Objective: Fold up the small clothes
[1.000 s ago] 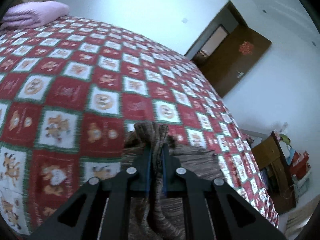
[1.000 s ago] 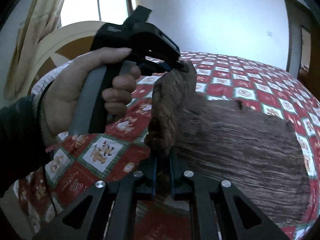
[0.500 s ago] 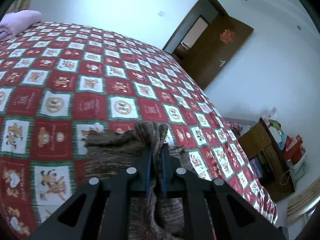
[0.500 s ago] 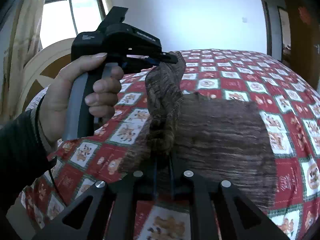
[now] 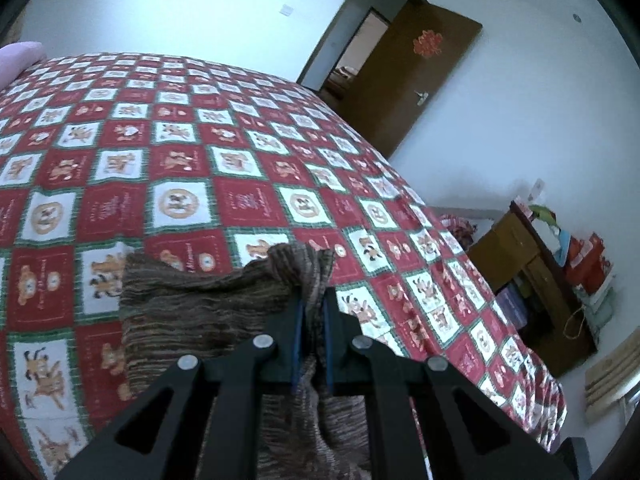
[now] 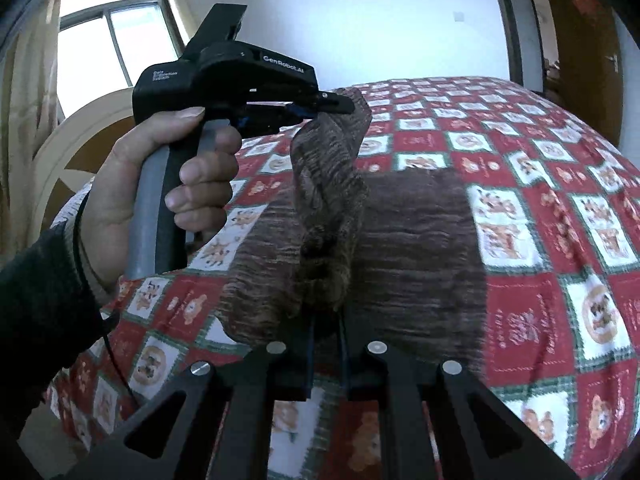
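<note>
Currently a brown striped knit garment (image 5: 192, 312) is pinched at one corner by the left gripper (image 5: 311, 320), jaws closed on a bunched fold of the fabric. Another corner of it is clamped by the right gripper (image 6: 326, 320), fingers likewise closed on cloth. In the right wrist view the left gripper is seen from the side, gripped by a hand (image 6: 160, 196) with a dark sleeve (image 6: 40, 300) at the wrist; a strip of the garment is stretched from its tip down to the right gripper's jaws. The rest of the garment is spread flat on a bed covered by a red, white and green checked bedspread (image 5: 180, 160) with cartoon prints. A pink pillow (image 5: 16, 60) is partly seen at the far left edge of the bed. Beyond the bed, an open brown door (image 5: 416, 76) and a wooden desk (image 5: 532, 280) with clutter are seen. A window (image 6: 112, 36) and curtain (image 6: 28, 80) are visible behind the hand.
</note>
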Demonstrator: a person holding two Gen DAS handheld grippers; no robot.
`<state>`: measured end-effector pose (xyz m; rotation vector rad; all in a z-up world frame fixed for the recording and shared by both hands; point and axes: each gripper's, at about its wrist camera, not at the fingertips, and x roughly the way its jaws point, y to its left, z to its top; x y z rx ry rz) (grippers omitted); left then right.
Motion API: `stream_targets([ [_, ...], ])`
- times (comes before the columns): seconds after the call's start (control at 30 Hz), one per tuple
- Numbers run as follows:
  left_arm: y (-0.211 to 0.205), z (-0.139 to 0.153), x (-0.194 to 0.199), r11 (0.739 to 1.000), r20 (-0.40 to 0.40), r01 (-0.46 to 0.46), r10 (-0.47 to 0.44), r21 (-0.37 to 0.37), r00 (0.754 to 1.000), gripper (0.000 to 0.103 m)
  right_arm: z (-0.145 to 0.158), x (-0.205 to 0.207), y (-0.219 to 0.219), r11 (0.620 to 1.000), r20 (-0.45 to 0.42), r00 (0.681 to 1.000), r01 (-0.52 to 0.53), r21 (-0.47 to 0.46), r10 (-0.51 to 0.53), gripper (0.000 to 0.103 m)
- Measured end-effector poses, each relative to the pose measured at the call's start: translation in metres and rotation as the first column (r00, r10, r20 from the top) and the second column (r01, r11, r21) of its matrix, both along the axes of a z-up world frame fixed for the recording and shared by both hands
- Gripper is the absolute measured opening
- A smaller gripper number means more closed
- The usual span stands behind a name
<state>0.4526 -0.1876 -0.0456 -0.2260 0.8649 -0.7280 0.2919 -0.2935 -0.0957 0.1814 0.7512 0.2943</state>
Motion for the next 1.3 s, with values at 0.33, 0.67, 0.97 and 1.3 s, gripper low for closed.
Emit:
stream_targets([
  [0.33,-0.037,-0.018,0.0,0.998,-0.014,0.037,-0.036,0.057,0.999,0.008,-0.018,-0.004,-0.037,0.996,-0.061,0.995,0.084,0.035,-0.082,0.009],
  [0.67,-0.062,-0.032,-0.015,0.989,0.034,0.048,-0.053,0.143,0.998,0.026,-0.044,-0.005,-0.071,0.978,-0.143,0.976,0.181,0.105,-0.166,0.009],
  [0.97,0.022,-0.046,-0.066,0.953,0.204,-0.067,0.006,0.295,0.979,0.066,-0.033,-0.017,-0.086,0.961,-0.082,0.961,0.269,0.061,-0.264,0.054],
  [1.3,0.058,-0.084,-0.082,0.967,0.151,-0.095,0.06,0.236,0.987,0.078,-0.016,0.079,-0.05,0.985,-0.115,0.978,0.171,-0.027,-0.173,0.043],
])
